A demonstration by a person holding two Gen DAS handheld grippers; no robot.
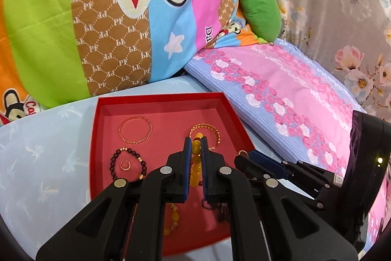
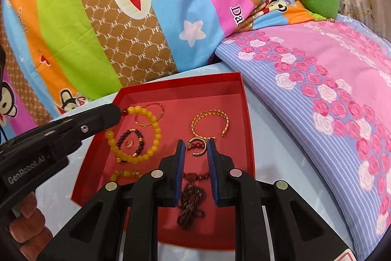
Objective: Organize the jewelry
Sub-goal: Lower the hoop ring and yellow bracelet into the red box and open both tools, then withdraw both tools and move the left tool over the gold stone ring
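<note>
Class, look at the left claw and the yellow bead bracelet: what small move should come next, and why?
Probably carry the left claw toward the bare far corner of the red tray and lower it before opening. It is shut on the yellow bead bracelet, whose loop appears to hang over the dark bead bracelet and thin bangle. Released here, it would likely land on them.

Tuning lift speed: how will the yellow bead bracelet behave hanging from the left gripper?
Probably floppy: the yellow bead bracelet droops as a loop from the left gripper, which pinches it at one point. Round, glossy beads look slippery and may roll between the pads. Likely to swing, possibly brushing the dark bead bracelet below.
</note>
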